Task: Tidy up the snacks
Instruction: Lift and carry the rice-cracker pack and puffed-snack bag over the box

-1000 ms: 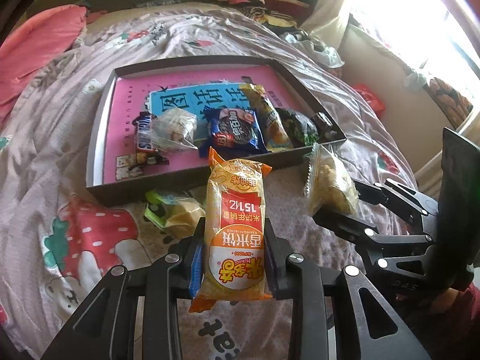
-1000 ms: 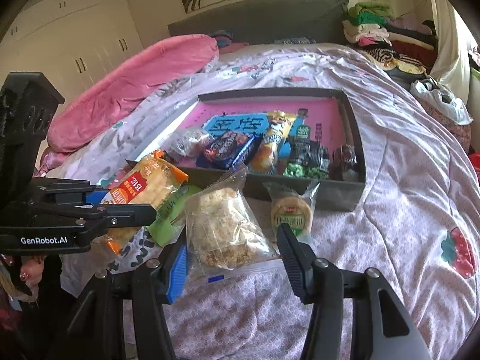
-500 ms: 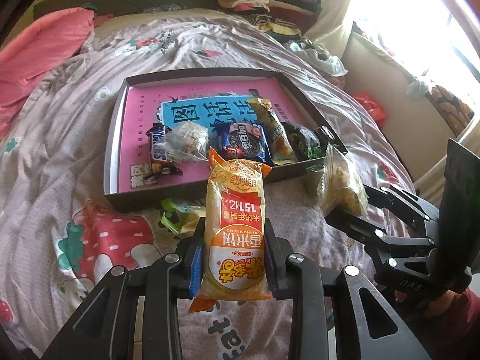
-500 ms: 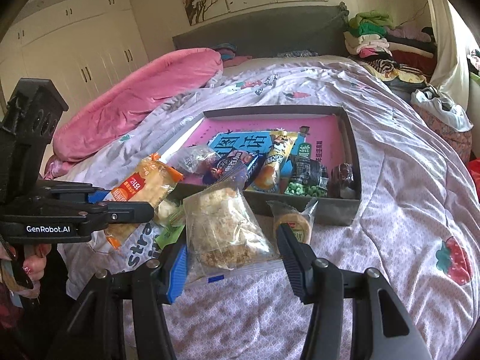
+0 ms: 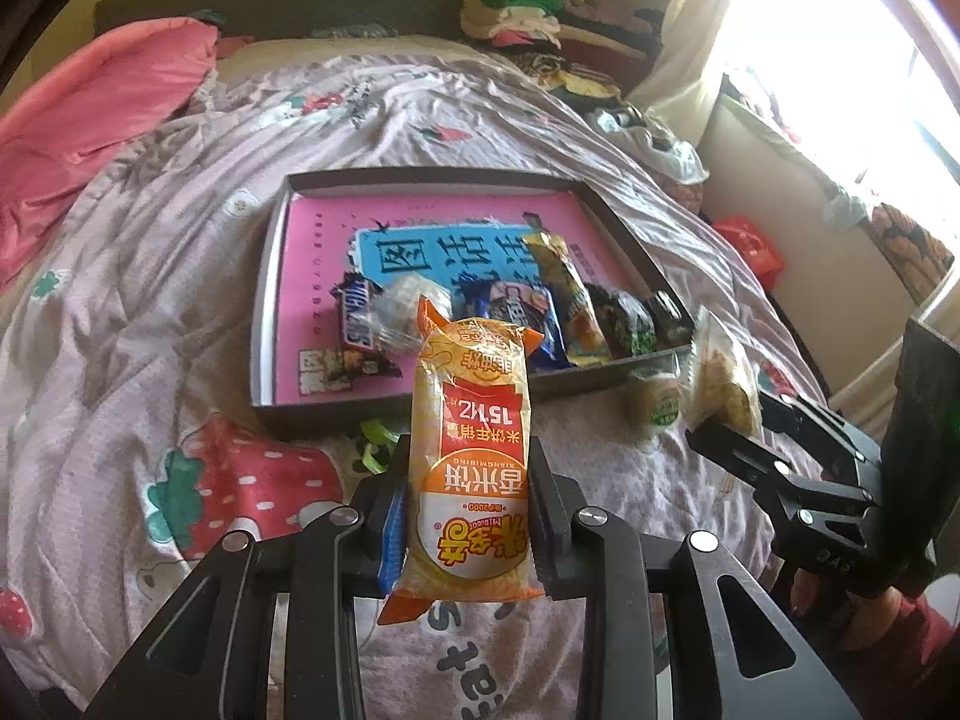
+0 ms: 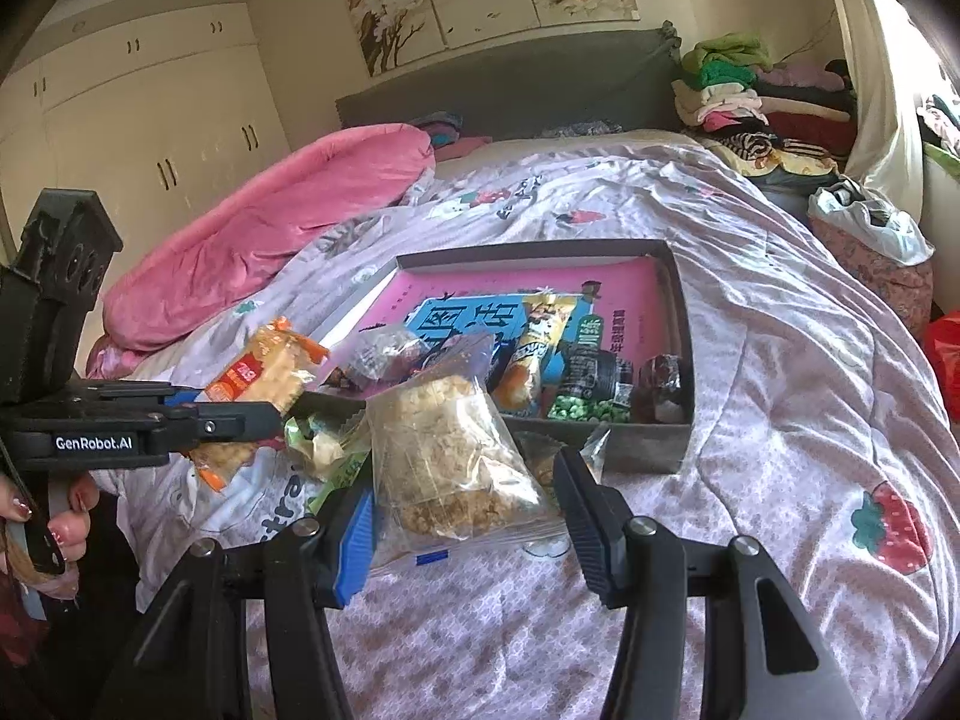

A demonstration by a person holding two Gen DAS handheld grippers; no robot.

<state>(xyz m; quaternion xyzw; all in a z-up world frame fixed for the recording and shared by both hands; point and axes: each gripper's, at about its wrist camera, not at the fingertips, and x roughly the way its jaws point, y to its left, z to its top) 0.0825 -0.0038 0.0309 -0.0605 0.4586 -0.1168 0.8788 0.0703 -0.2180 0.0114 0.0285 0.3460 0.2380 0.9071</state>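
White lettering "GenRobot.AI" on the left gripper (image 6: 240, 414). The orange snack packet (image 5: 474, 456) shows "15142", upside down. A chocolate bar (image 5: 355, 324) wrapper reads "SNICKERS". The bedspread (image 5: 120, 312) shows "stra".

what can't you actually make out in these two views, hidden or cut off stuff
- Green packet, left wrist view: mostly hidden behind the orange rice cracker pack and the left gripper.
- Small round snack, right wrist view: largely covered by the clear bag of crackers in the right gripper.
- Dark wrapped item in the box corner: too dim to identify.
- Person's hand: cut off by the left edge.
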